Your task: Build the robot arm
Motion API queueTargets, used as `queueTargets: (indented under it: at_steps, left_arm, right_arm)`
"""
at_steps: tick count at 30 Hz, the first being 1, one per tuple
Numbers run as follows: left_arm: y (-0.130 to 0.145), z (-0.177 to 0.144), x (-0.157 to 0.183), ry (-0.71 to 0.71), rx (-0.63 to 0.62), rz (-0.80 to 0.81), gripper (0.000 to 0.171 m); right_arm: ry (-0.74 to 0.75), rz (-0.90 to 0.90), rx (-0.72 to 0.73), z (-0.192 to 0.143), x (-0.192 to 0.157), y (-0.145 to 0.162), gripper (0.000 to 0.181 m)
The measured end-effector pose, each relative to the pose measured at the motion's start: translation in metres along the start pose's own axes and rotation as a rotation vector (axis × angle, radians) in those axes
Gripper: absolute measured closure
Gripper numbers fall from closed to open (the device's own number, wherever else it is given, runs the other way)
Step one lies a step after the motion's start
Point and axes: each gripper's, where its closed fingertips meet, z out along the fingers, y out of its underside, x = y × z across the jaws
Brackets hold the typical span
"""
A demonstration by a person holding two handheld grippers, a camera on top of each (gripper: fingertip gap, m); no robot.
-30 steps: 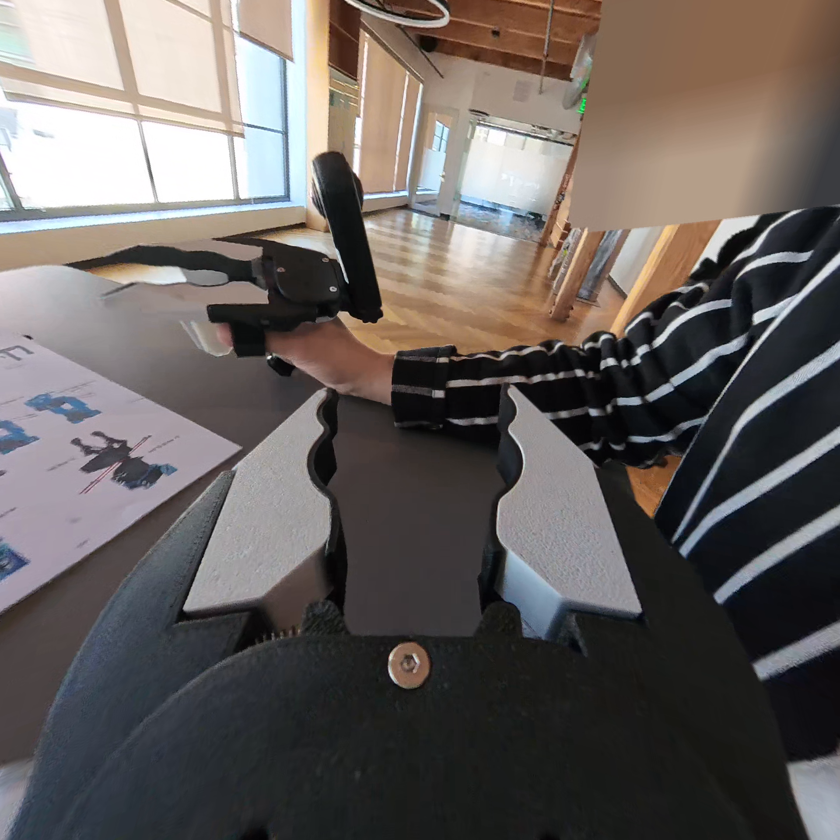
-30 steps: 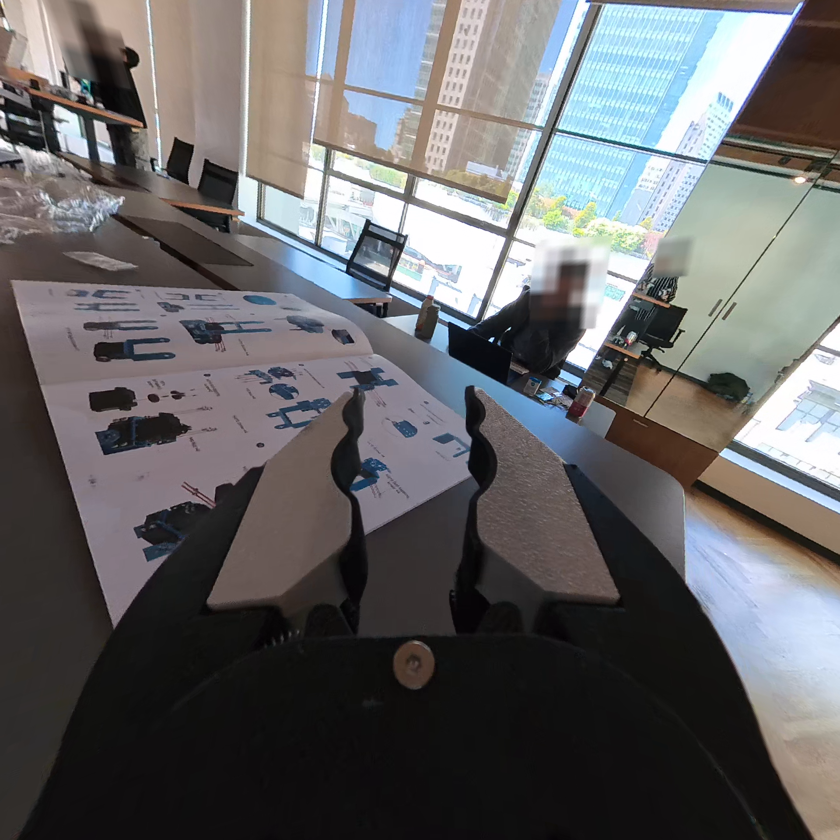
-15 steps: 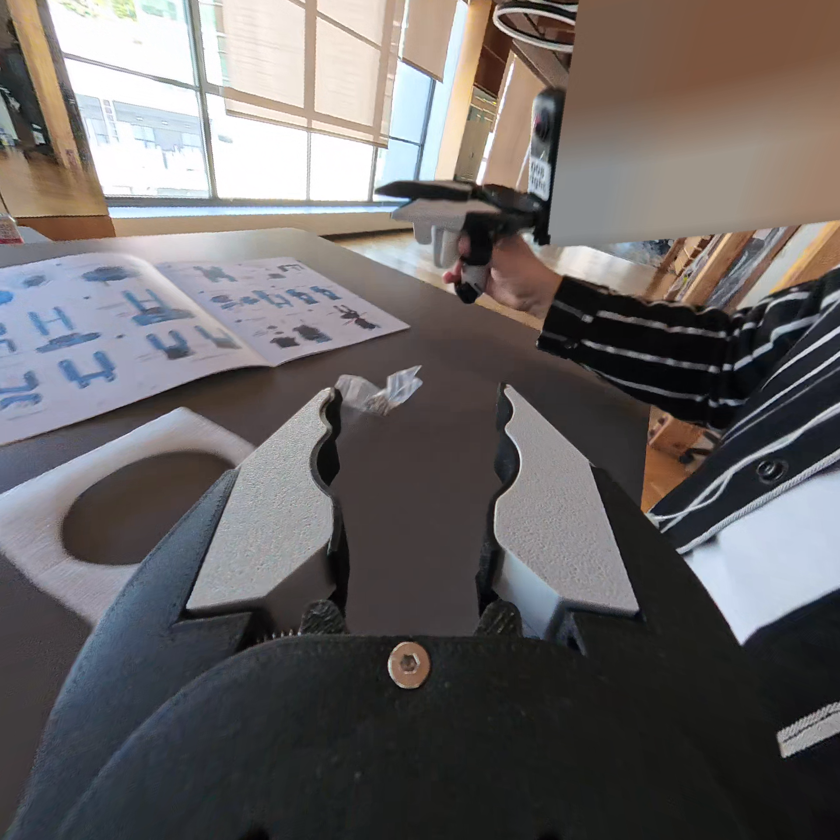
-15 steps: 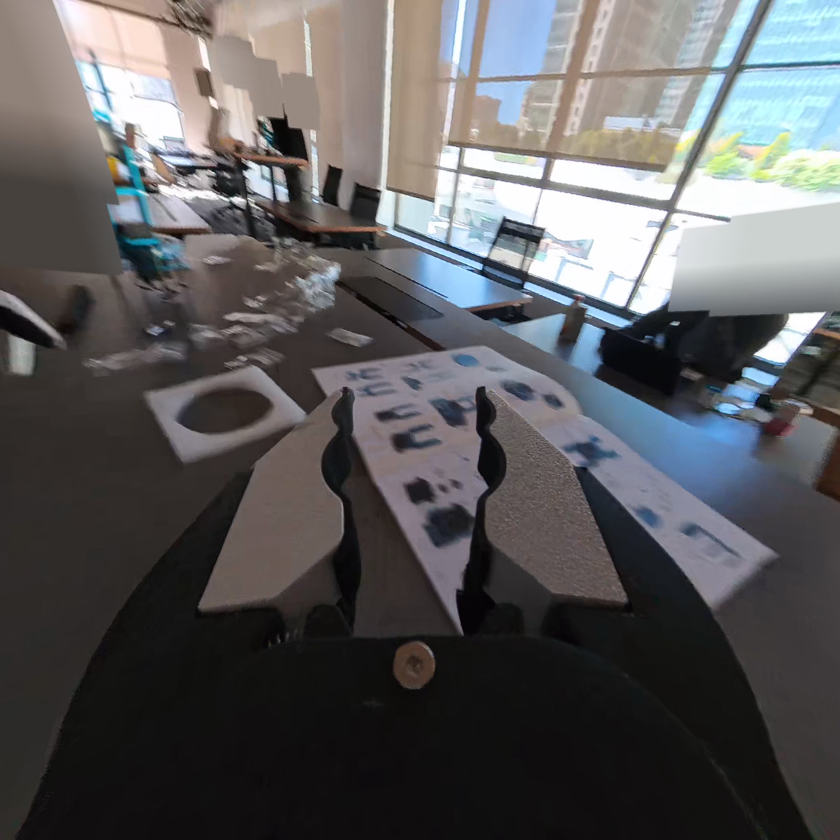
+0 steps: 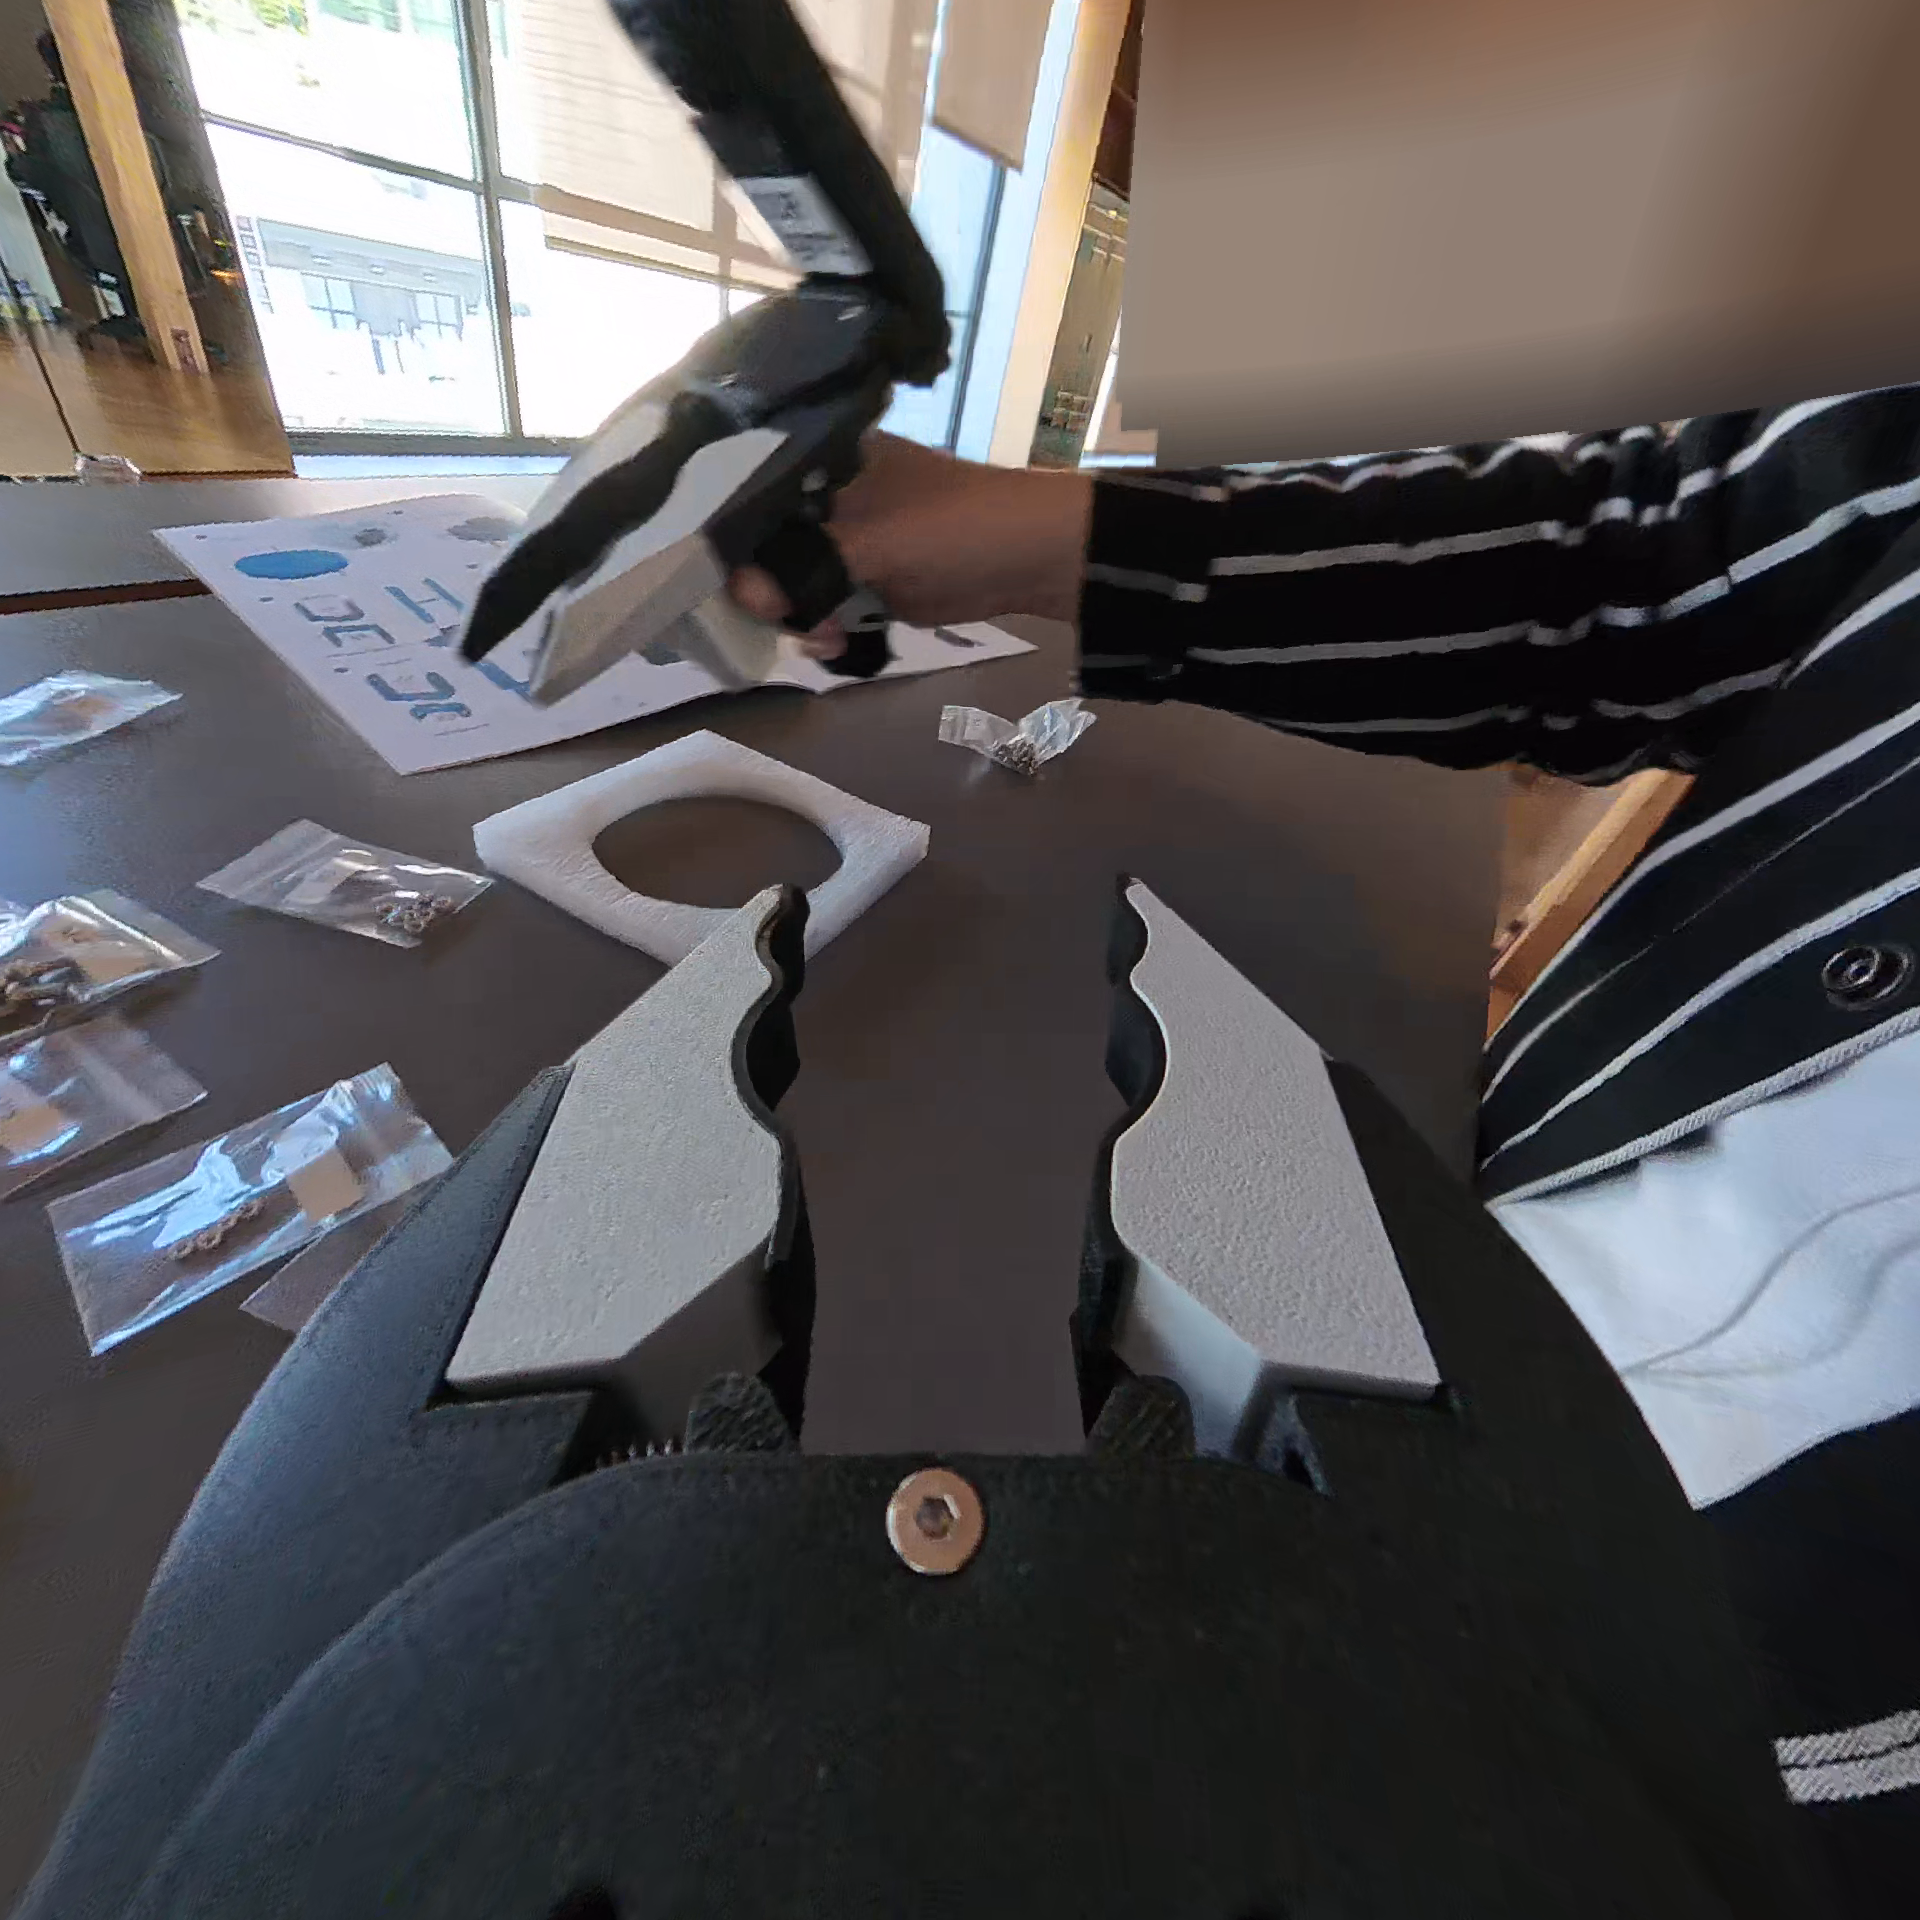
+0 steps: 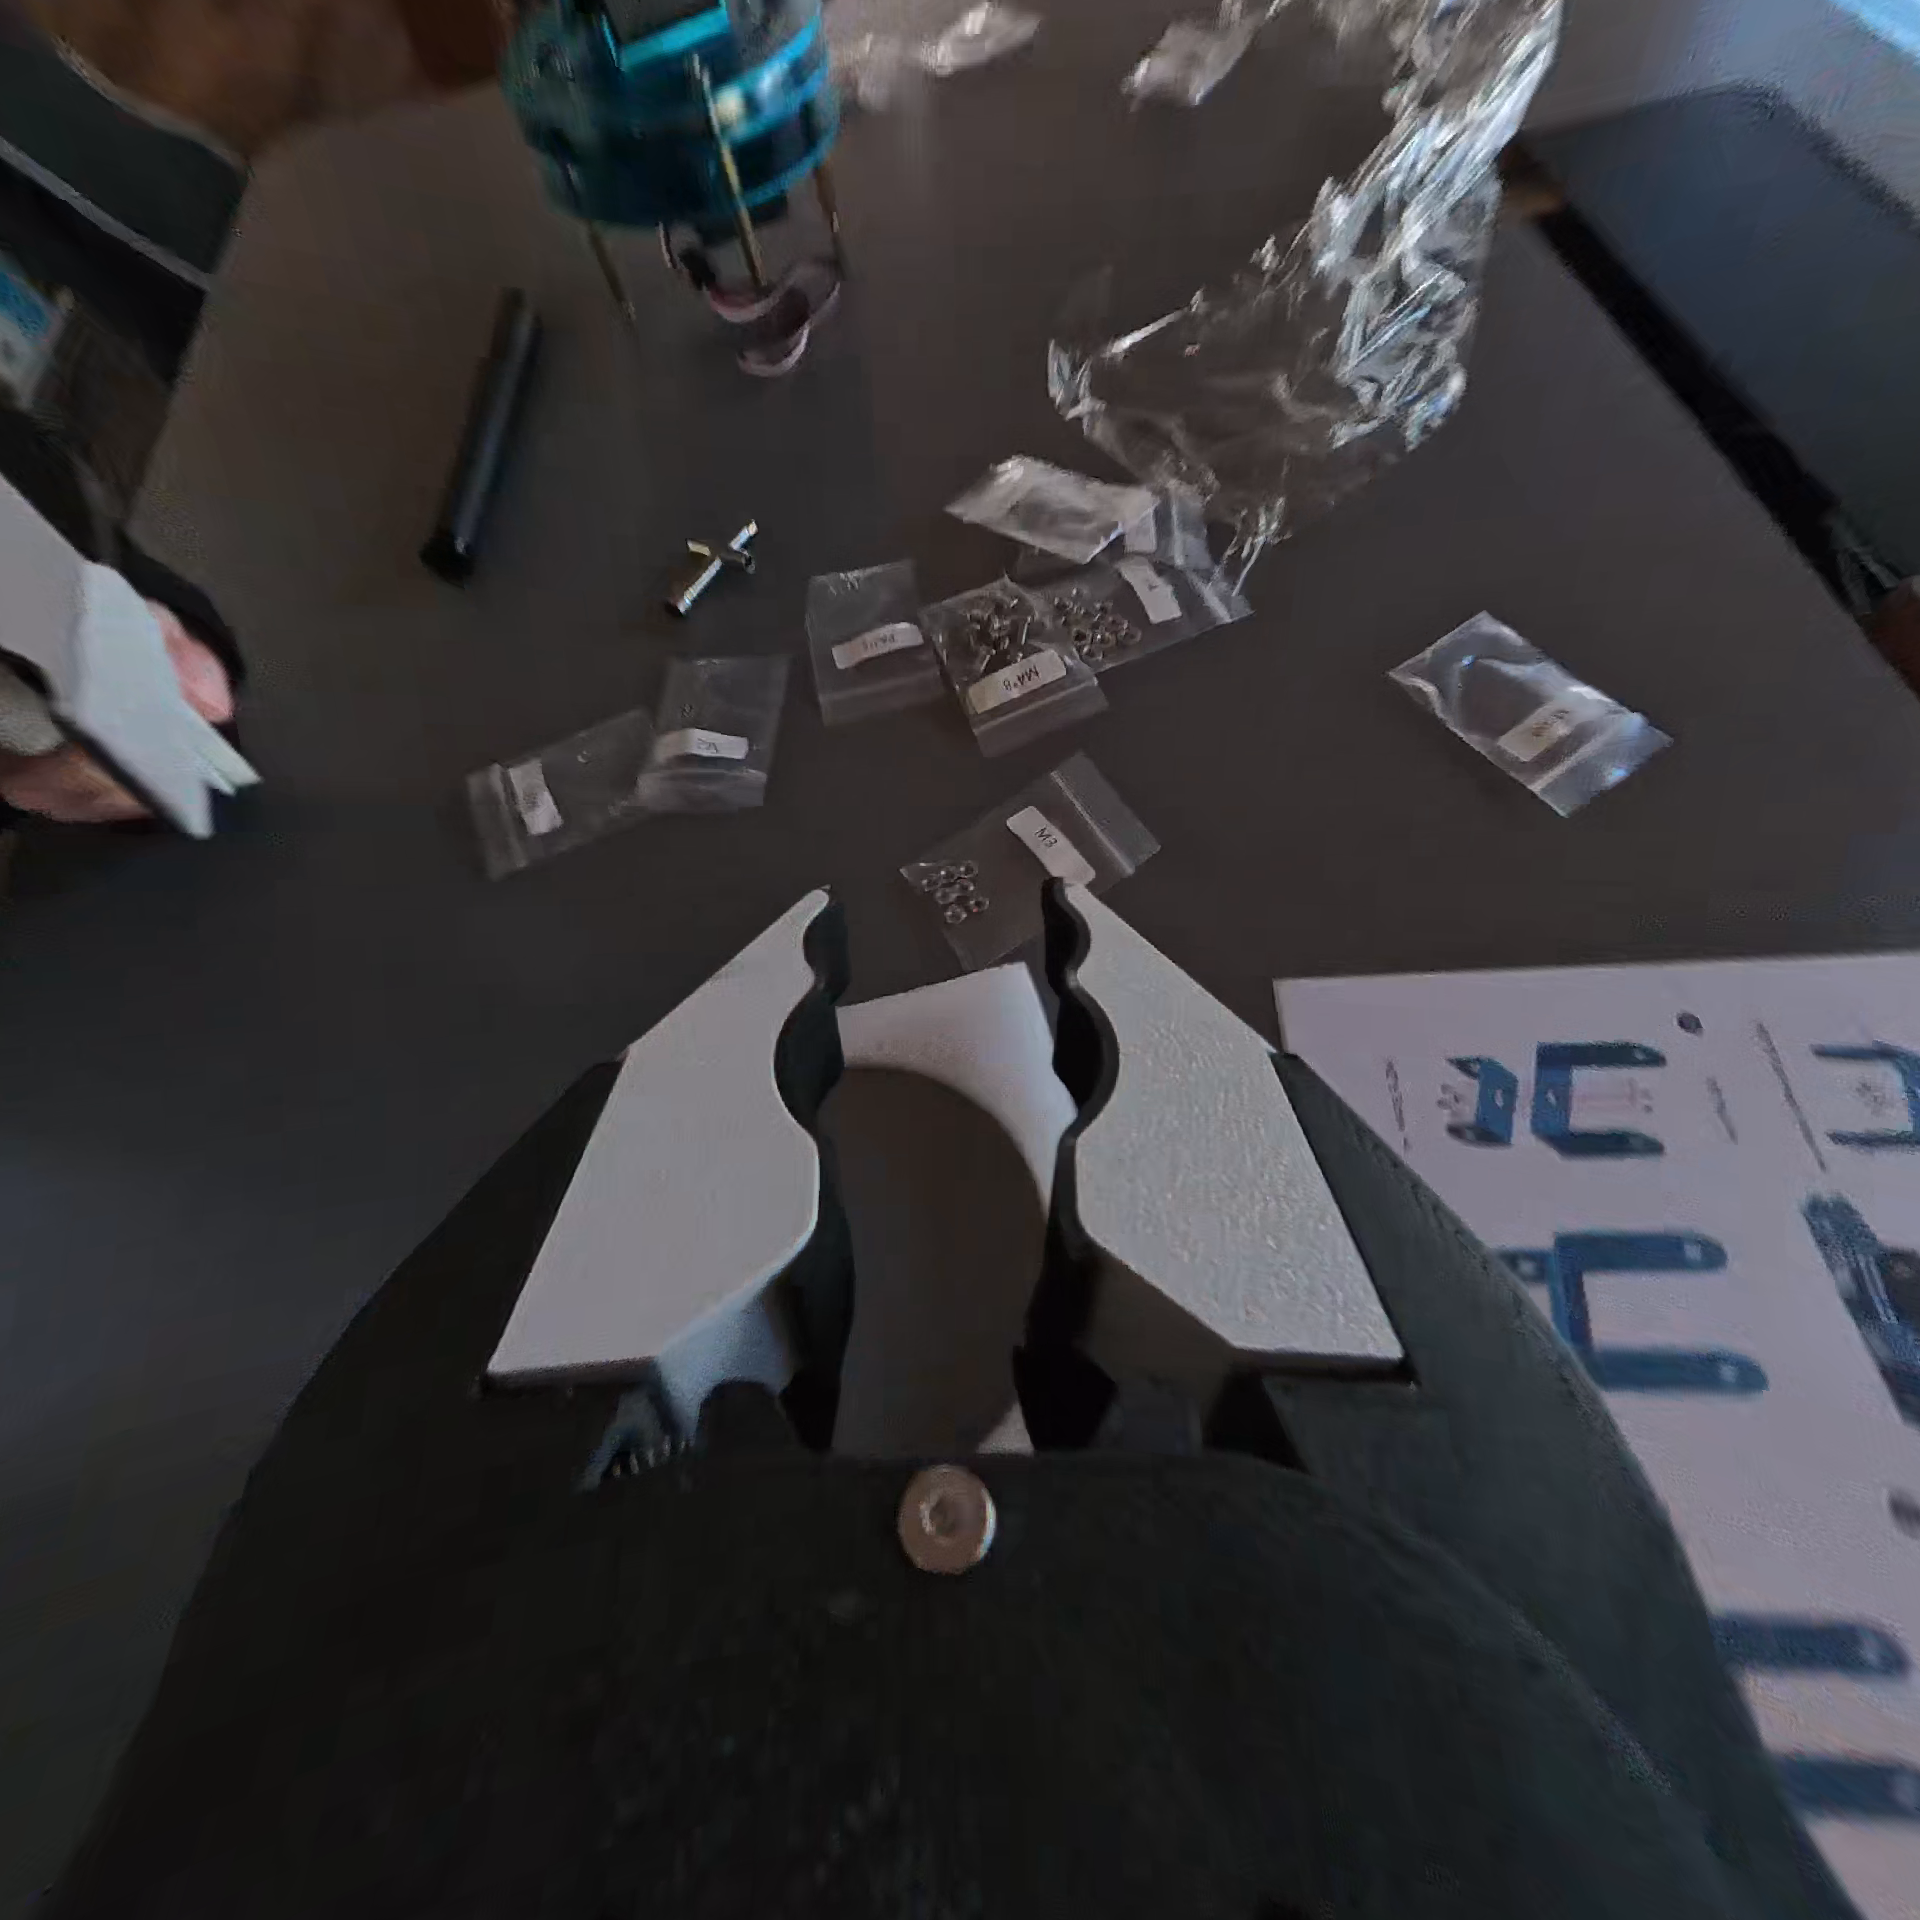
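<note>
A dark desk (image 5: 1091,831) is seen from two hand-held tongs. In the left wrist view, small clear bags of hardware (image 5: 343,883) lie scattered at the far left, each with a white label. Just right of them sits a white foam square with a round hole (image 5: 707,821), flat on the desk. Beyond it an open instruction booklet (image 5: 343,665) with blue diagrams lies flat. The left tongs (image 5: 951,914) hover low over bare desk just right of the foam, fingers apart and holding nothing. Above the booklet the right tongs (image 5: 499,644) point down and leftward, held by a hand (image 5: 935,540) in a black sleeve with white stripes (image 5: 1403,592). A crumpled little bag of screws (image 5: 1013,722) lies near the booklet's right corner. In the right wrist view, the left tongs' pale finger (image 6: 135,707) shows at the far left edge. A black rod (image 6: 483,436) and a small metal cross-shaped tool (image 6: 717,566) lie farther back, with a blurred blue round assembly on thin legs (image 6: 675,114) behind them. The right tongs (image 6: 940,904) hang over the foam square (image 6: 935,1018), fingers apart and empty, tips near a labelled bag of small nuts (image 6: 1029,852). More bags (image 6: 977,644) and crinkled clear plastic wrap (image 6: 1299,343) lie beyond, and the booklet (image 6: 1662,1143) sits at right.
</note>
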Motion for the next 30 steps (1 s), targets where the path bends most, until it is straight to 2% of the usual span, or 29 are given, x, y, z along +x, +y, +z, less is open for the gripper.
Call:
queueTargets:
  at_steps: [4,8,11,13,16,19,23,26,30]
  left_arm:
    - [0.0,-0.009,-0.003,0.036,0.015,-0.027,0.114]
    - [-0.003,-0.018,0.0,0.045,0.022,0.004,0.114]
    - [0.0,-0.023,0.003,0.051,0.008,0.003,0.114]
    - [0.002,-0.026,0.002,0.044,0.004,0.001,0.114]
    - [0.002,-0.03,-0.005,0.016,0.005,-0.006,0.114]
    - [0.0,-0.029,-0.019,-0.022,-0.005,-0.022,0.114]
    - [-0.007,-0.019,-0.044,-0.095,-0.016,-0.011,0.115]
    - [-0.013,-0.001,-0.059,-0.099,-0.045,-0.017,0.112]
    - [-0.023,0.03,-0.071,-0.061,-0.089,-0.047,0.112]
  right_arm:
    - [-0.083,-0.096,-0.171,0.047,0.031,0.003,0.149]
    - [-0.154,-0.085,-0.285,0.069,0.057,0.014,0.152]
    - [-0.247,-0.067,-0.326,0.077,0.052,0.017,0.161]
    - [-0.321,-0.118,-0.379,0.076,0.04,0.024,0.181]
    - [-0.351,-0.127,-0.404,0.074,0.03,0.027,0.181]
    - [-0.307,-0.128,-0.34,0.062,0.022,0.019,0.181]
    - [-0.214,-0.183,-0.199,0.028,0.001,0.004,0.181]
    - [-0.182,-0.21,-0.074,0.0,-0.023,-0.009,0.181]
    - [-0.119,-0.24,0.004,-0.027,-0.044,-0.011,0.181]
